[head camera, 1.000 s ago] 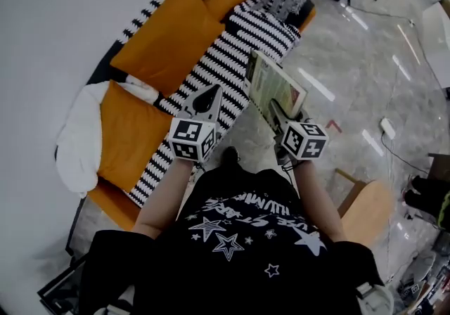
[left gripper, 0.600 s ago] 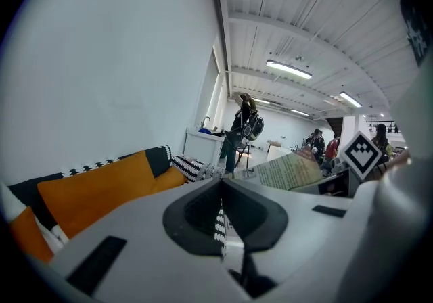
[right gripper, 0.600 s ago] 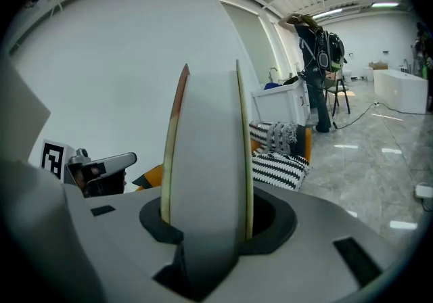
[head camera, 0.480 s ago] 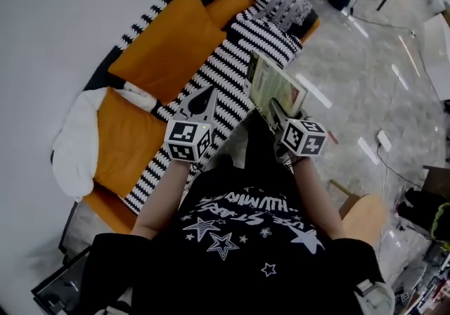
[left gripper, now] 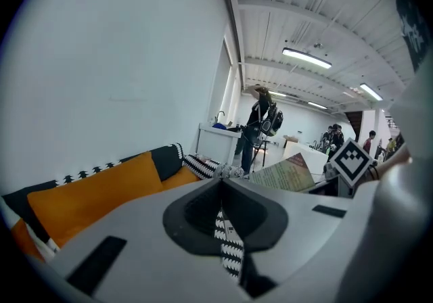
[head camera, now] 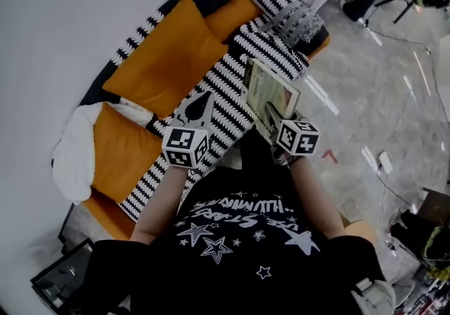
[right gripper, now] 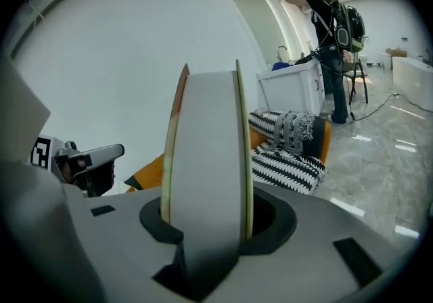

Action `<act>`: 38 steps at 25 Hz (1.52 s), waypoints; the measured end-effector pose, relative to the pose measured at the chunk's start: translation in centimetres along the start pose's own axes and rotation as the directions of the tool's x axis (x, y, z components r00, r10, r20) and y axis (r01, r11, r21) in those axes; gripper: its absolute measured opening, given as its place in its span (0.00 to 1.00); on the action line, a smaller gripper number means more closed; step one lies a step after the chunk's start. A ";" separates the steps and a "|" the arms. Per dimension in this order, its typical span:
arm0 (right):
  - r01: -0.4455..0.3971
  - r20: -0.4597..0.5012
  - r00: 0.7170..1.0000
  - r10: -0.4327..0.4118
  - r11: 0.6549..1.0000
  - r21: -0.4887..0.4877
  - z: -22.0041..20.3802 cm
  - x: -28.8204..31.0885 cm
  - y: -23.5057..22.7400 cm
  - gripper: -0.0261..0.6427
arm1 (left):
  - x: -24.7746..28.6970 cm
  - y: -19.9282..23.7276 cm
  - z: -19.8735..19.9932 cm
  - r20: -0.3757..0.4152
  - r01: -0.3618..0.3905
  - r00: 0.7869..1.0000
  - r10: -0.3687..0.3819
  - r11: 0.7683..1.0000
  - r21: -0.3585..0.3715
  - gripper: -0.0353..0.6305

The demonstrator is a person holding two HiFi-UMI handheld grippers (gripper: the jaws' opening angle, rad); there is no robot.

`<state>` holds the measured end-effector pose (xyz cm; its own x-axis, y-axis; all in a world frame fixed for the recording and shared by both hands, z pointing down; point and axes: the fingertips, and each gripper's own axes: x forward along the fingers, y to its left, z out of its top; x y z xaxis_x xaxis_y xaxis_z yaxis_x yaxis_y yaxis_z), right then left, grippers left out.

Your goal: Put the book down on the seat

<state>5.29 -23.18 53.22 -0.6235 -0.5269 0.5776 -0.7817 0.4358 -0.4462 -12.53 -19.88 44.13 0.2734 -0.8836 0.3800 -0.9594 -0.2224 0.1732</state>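
Head view: thin paperback book with a greenish-cream cover, stood on edge in the air over the front edge of the black-and-white striped sofa seat. Cover print is too small to read. The lower corner is hidden behind the right gripper. Right gripper view gives the book edge-on only: a pale page block between two thin covers. Right gripper jaws are part-way apart, clamped on the book's lower end. Left gripper jaws are together, empty, above the striped seat.
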 end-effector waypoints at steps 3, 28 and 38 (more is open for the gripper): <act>-0.007 -0.031 0.999 0.007 1.000 -0.001 1.6 1.9 -2.1 0.29 | 2.9 0.2 0.9 -0.010 -0.009 1.000 0.009 1.000 0.001 0.07; -0.203 -0.419 0.891 0.175 0.979 -0.023 -2.9 22.1 -10.1 0.29 | 19.9 4.6 -7.6 -0.253 -0.134 0.962 0.104 0.985 -0.106 0.06; -0.262 -0.497 0.832 0.247 0.964 0.042 -4.1 25.5 -13.5 0.30 | 21.2 4.1 -12.9 -0.327 -0.152 0.941 0.090 0.974 -0.169 0.07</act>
<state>0.02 -39.52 76.75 -0.7036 0.0320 0.7099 -0.5913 0.5277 -0.6098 -9.81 -34.23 64.61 0.1935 -0.7166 0.6701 -0.9643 -0.0132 0.2644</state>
